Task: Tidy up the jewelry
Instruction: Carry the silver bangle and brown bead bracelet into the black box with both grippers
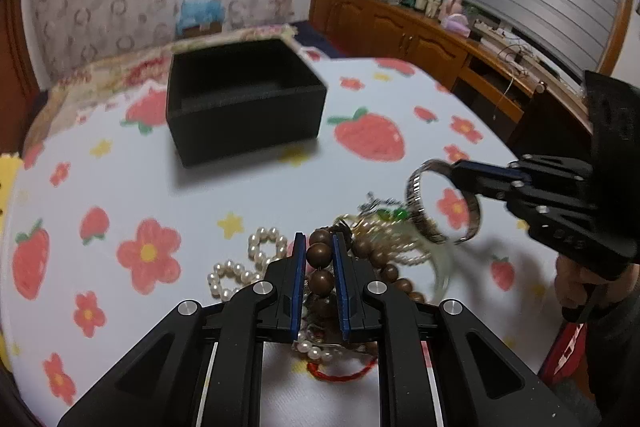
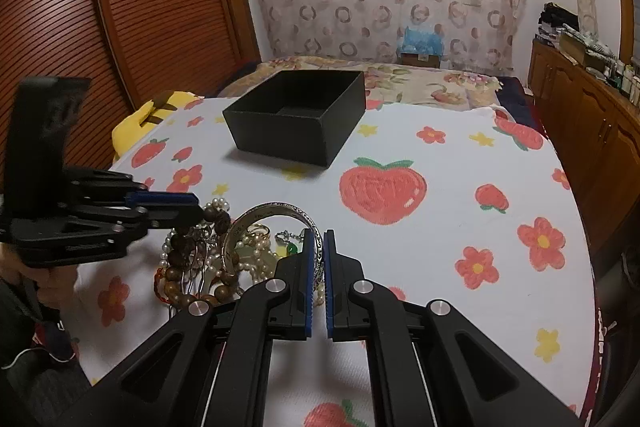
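Note:
A heap of jewelry lies on the strawberry-print cloth point(image 1: 360, 167), in front of an open black box point(image 1: 248, 123) point(image 2: 288, 135). My left gripper point(image 1: 319, 237) point(image 2: 198, 205) is shut on a brown wooden bead bracelet point(image 1: 319, 254) point(image 2: 212, 215) at the heap's near edge. My right gripper point(image 2: 319, 233) point(image 1: 456, 171) is shut on the rim of a silver bangle point(image 2: 280, 206) point(image 1: 414, 195), which it holds tilted above the heap. A pearl bracelet point(image 1: 256, 255), a green stone point(image 1: 394, 214) and a red cord point(image 1: 344, 373) lie among the rest.
The box appears to hold nothing and stands toward the far side of the cloth. A yellow cushion point(image 2: 160, 111) lies at the far left edge. A wooden cabinet point(image 1: 420, 35) with clutter runs along the right. A person's hand point(image 1: 576, 283) holds the right gripper's handle.

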Available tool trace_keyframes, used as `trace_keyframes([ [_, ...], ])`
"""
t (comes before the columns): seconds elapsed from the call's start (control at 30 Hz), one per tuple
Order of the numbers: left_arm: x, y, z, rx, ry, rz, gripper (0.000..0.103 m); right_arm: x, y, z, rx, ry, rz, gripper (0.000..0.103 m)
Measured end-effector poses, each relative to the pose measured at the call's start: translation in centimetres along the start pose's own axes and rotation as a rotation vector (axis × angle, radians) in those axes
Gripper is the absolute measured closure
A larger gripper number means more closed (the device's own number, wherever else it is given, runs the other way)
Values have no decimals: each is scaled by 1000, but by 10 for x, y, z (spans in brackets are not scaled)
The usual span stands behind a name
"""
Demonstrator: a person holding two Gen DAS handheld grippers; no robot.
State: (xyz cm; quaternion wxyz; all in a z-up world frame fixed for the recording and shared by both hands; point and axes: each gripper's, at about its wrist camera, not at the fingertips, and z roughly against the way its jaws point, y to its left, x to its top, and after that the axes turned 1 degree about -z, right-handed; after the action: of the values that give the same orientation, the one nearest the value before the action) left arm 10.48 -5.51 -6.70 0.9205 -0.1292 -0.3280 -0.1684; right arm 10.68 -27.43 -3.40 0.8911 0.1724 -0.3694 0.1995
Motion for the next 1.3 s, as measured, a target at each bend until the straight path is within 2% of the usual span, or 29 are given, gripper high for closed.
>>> trace_keyframes([
  [0.3,19,-11,33,7,-110,-30,91,15,2,2,-8,-32,25,98],
  [0.53,41,-3,46,49,-167,-46,91,46,7,-5,-31,-59,50,98],
  [0.77,64,16,56,95,-208,-21,91,83,5,-22,-65,-81,65,98],
  [1.07,97,46,57,156,-232,11,91,121,3,-66,-101,-75,80,98],
  [1.3,118,57,48,196,-227,14,91,135,4,-96,-98,-60,77,97],
])
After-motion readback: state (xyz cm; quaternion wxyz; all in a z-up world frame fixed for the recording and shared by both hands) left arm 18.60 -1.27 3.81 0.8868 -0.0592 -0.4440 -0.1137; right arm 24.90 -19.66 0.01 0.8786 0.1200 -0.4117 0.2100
